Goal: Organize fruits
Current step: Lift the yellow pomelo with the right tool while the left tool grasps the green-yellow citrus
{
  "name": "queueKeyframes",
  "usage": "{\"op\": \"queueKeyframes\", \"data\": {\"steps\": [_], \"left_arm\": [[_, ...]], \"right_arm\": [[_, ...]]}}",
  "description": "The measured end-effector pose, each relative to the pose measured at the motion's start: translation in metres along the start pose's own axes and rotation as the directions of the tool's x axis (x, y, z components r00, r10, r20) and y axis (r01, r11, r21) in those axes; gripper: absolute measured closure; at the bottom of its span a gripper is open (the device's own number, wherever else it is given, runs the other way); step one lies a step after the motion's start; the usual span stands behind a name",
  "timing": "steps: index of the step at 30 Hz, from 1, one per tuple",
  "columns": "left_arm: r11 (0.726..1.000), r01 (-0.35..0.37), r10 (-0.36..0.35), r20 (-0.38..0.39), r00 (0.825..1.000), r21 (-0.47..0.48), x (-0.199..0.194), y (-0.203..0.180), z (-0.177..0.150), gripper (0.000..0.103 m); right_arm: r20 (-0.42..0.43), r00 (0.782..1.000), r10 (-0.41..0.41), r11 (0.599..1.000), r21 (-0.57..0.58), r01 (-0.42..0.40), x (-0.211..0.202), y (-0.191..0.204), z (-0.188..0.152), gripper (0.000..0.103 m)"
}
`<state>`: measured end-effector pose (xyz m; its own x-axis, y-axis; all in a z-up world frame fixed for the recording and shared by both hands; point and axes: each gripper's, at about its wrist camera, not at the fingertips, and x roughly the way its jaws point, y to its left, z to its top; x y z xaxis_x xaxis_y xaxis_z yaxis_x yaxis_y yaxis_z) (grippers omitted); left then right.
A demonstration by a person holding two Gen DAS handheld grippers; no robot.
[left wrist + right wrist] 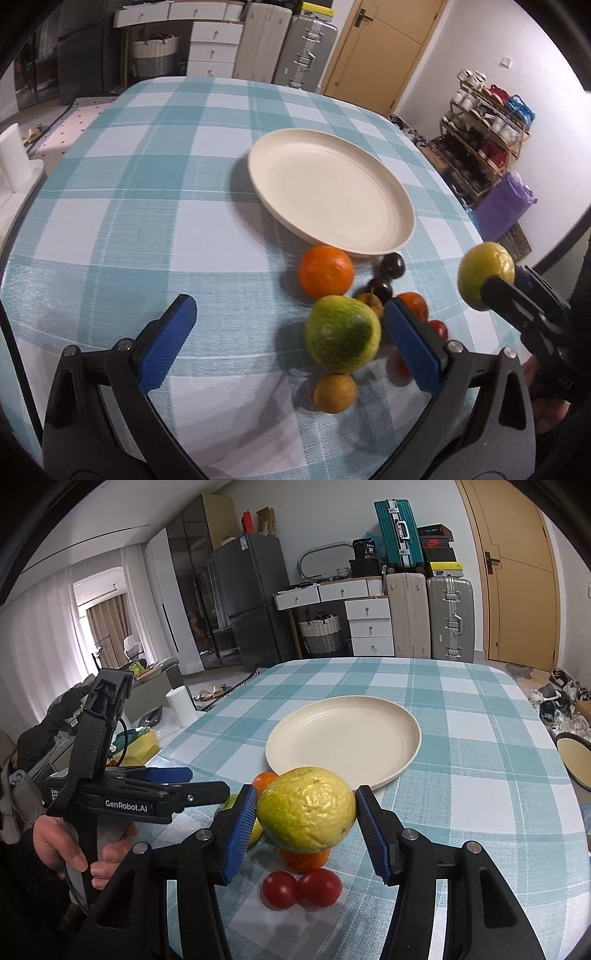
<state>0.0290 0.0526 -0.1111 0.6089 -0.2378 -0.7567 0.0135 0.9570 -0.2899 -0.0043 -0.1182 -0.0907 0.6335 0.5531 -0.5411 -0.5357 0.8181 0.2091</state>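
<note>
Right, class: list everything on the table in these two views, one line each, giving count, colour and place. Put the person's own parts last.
Plate: one, cream, mid-table, nothing on it.
Orange: one, orange, by the plate's near rim.
Dark fruits: two, near black, right of the orange.
Green fruit: one, green-yellow, on the cloth in the pile.
Small yellow fruit: one, nearest the left camera.
Red fruits: two, red, touching, under the right gripper.
Tablecloth: one, blue-white check.
Yellow fruit: one, yellow-green, off the cloth, held.
Left gripper: black, blue pads, jaws open over the pile.
Right gripper: jaws shut on the yellow fruit.
Hand: on the left gripper's handle.
</note>
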Motion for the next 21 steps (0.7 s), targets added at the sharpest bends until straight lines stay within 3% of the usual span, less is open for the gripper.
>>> {"op": "queueKeyframes", "data": {"steps": [4, 11, 20, 21], "left_arm": [[1.0, 0.018, -0.018, -0.016, 1.0, 0.012, 0.004, -0.007, -0.003, 0.005], [0.997, 0.075, -0.074, -0.052, 0.996, 0.02, 0.01, -0.013, -0.007, 0.019], [0.984, 0.179, -0.179, -0.1, 0.979, -0.008, 0.014, -0.017, -0.01, 0.029], [0.981, 0.192, -0.192, -0.104, 0.976, -0.013, 0.015, -0.017, -0.011, 0.034]], "right_arm": [[-0.004, 1.0, -0.004, 1.0, -0.004, 0.004, 0.001, 0.0, -0.001, 0.047], [-0.002, 1.0, -0.006, 1.0, 0.0, 0.006, -0.002, -0.003, -0.001, 0.047], [-0.001, 1.0, -0.007, 1.0, 0.003, 0.007, -0.003, -0.007, -0.002, 0.047], [-0.002, 1.0, -0.007, 1.0, 0.004, 0.007, -0.003, -0.007, -0.001, 0.047]]}}
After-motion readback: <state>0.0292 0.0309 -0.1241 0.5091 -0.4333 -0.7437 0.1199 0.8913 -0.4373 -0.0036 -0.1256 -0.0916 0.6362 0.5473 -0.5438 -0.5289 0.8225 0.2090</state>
